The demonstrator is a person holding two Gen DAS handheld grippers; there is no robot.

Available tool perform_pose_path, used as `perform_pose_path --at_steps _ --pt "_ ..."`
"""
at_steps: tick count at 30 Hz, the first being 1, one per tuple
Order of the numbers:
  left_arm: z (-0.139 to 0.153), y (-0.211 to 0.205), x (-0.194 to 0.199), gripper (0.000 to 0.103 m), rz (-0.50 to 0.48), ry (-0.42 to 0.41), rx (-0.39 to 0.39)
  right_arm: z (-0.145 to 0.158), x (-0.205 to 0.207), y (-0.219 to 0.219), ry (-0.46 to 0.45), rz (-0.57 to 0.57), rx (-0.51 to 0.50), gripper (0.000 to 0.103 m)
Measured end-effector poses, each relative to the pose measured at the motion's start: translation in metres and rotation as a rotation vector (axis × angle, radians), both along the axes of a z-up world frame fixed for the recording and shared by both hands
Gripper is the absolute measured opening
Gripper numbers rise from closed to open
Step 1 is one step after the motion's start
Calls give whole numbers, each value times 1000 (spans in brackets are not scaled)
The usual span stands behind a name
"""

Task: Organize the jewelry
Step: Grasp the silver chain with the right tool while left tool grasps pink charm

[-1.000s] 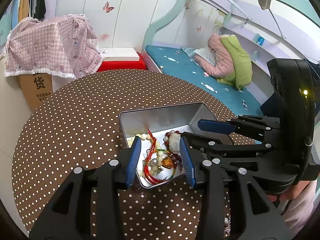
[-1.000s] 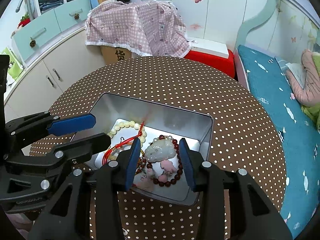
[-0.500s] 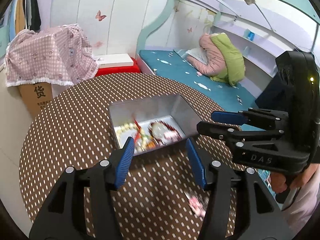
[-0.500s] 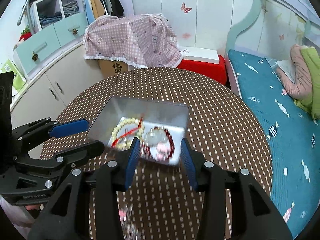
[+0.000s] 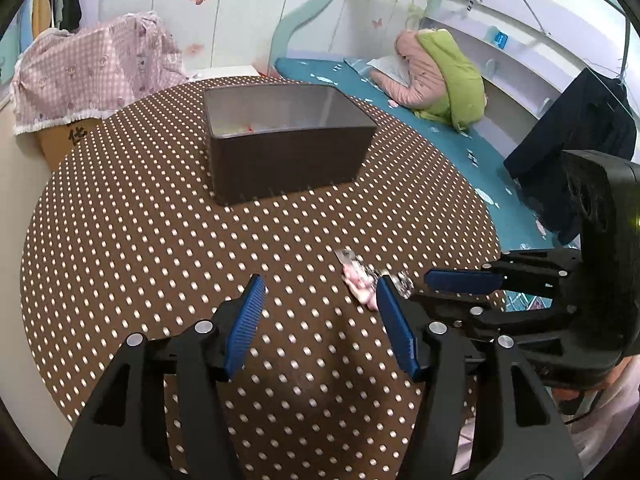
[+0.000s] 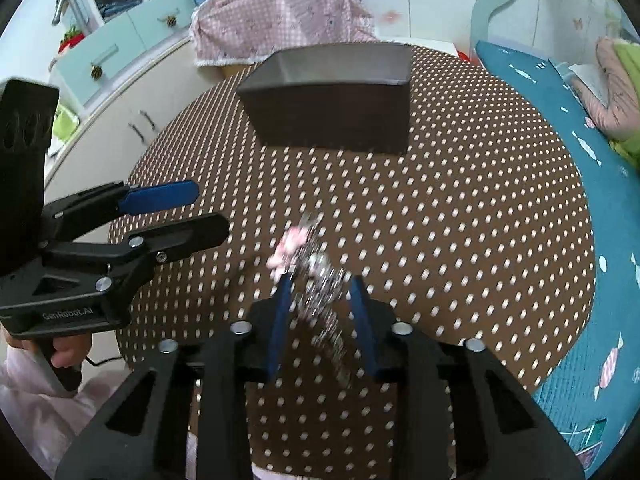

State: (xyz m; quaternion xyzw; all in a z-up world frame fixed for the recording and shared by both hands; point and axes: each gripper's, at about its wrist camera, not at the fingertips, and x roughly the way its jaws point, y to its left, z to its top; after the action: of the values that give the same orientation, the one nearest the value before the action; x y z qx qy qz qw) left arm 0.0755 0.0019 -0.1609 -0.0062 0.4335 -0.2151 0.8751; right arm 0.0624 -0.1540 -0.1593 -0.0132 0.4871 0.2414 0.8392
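Observation:
A metal box [image 5: 286, 140] with jewelry inside stands at the far side of the round dotted table [image 5: 160, 240]; it also shows in the right wrist view [image 6: 332, 100]. A pink and silver hair clip piece [image 5: 362, 278] lies on the table near its front. My left gripper [image 5: 320, 312] is open and empty, low over the table, left of the piece. My right gripper [image 6: 320, 292] is open with its jaws on either side of the blurred pink and silver jewelry [image 6: 310, 268], not closed on it.
A bed [image 5: 400, 100] with a blue sheet and pink and green bedding runs along the right. A box under a pink checked cloth [image 5: 88, 72] stands behind the table. Cabinets [image 6: 120, 52] stand at the left.
Both grippers have pulled back from over the box and dropped low toward the table's front. The right gripper now sits around the loose jewelry piece.

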Motion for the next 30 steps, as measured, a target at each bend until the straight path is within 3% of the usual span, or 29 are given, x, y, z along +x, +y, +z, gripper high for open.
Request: perform_pose_path --at_steps 4,7,18,22,25,28,30 --pt "-3 -5 -8 60 -10 0 10 -8 -5 6 -2 8 -31 25" --pt "-4 -8 -10 60 -16 1 13 -13 -8 11 -40 19 -81 12" --pt "-14 -23 -8 60 -60 28 9 -1 4 -23 -14 -48 72 0" --pt "-16 -27 -5 60 -65 35 15 3 5 -30 -24 -65 70 0" --pt "-17 -27 -3 60 -59 39 21 2 2 -29 -29 -43 64 8" --pt "-19 -27 -1 60 -49 46 24 -5 -3 -19 -14 -3 40 10" --pt "-19 -26 -1 60 -44 49 25 -11 -7 -14 -8 6 29 30"
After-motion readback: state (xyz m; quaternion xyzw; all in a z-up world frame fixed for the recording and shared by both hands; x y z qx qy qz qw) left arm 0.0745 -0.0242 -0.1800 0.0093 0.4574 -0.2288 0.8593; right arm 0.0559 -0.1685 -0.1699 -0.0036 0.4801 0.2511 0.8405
